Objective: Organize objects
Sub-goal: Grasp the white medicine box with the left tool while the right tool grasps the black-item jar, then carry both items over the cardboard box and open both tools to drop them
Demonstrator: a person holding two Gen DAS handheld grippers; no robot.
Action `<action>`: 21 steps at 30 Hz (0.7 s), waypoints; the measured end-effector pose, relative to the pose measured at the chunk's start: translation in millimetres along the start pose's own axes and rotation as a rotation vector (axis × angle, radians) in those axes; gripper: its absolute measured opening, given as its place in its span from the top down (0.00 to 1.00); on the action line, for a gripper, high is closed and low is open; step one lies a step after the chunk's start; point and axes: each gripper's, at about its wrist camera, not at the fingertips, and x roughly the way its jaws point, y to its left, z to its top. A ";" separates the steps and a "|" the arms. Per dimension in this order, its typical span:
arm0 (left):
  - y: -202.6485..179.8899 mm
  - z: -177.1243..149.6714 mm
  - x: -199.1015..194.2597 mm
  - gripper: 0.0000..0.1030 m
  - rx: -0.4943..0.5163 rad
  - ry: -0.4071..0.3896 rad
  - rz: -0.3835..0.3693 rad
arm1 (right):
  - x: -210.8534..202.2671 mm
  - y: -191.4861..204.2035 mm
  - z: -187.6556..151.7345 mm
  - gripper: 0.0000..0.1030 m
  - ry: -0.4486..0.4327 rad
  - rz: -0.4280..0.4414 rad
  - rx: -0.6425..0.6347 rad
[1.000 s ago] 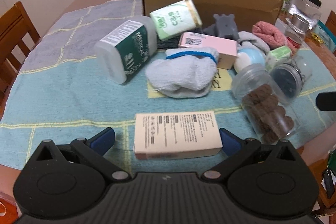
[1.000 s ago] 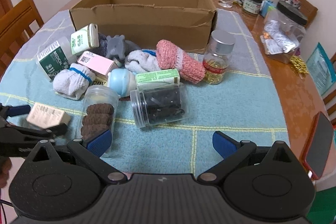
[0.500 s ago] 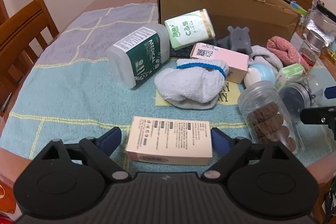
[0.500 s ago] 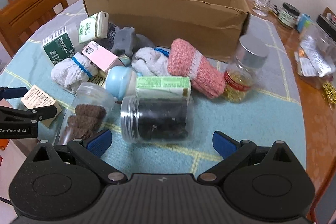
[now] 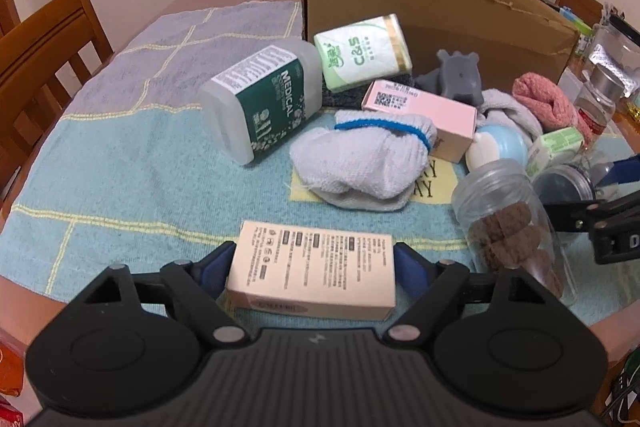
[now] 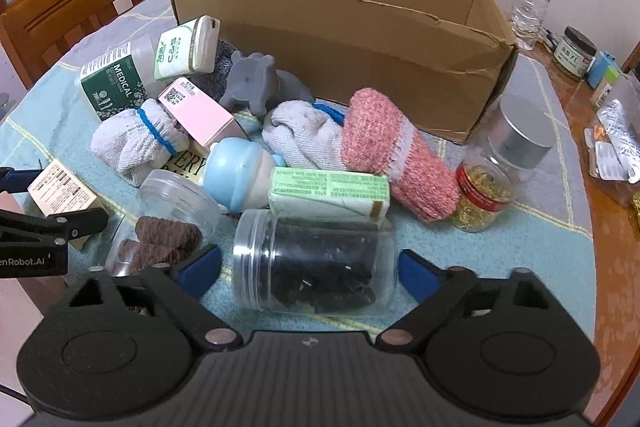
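You can't see inside the cardboard box [image 6: 340, 39] from either wrist view, its front wall blocks the inside. The print on the cream box [image 5: 314, 263] is too small to read, and your left gripper [image 5: 314, 269] hides its lower corners. The dark stuff in the clear jar [image 6: 316, 263] is just a black mass, no telling what it is. Your right gripper [image 5: 612, 203] gets cut off by the left view's edge.
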 end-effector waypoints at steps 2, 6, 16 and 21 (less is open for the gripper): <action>0.2 1.3 0.8 0.21 0.005 0.002 -0.001 | 0.9 1.4 0.9 0.16 0.003 -0.001 -0.006; 1.1 4.0 0.9 0.22 0.018 0.003 -0.015 | 0.5 0.8 2.8 0.22 0.016 -0.021 -0.008; 7.9 16.0 -9.9 0.22 0.052 0.028 -0.048 | -10.2 -1.4 11.4 0.23 0.052 -0.040 -0.019; 10.6 27.7 -19.7 0.22 0.069 0.048 -0.066 | -16.0 -4.7 17.2 0.23 0.075 -0.051 -0.037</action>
